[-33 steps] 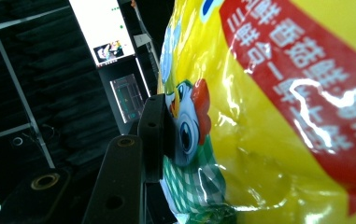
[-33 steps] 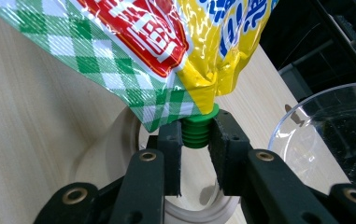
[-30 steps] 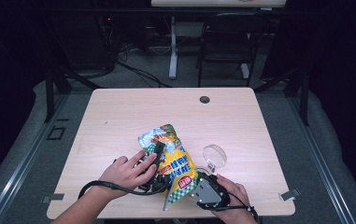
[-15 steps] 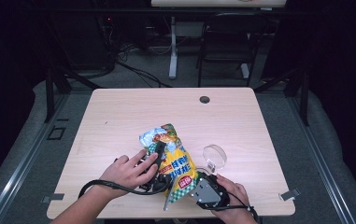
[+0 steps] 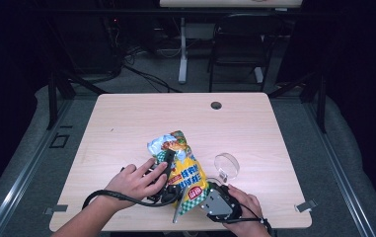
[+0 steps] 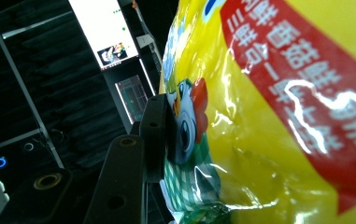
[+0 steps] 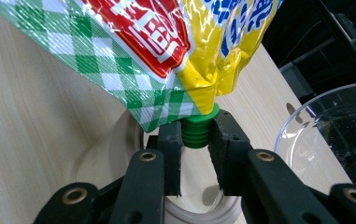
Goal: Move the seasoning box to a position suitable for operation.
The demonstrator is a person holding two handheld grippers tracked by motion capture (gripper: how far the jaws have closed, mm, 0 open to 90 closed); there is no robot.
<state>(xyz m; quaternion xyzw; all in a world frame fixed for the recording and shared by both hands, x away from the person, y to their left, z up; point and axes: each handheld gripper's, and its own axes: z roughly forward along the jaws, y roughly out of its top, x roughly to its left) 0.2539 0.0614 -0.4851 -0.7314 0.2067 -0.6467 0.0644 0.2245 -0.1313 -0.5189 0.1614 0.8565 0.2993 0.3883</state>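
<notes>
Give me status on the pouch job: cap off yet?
Done: both grips are set. The left gripper clamps the pouch body, and the right gripper is shut on the green cap. In hand: the cap, which is on the spout. Left: unscrewing it, probably pouring into the clear bowl nearby.
</notes>
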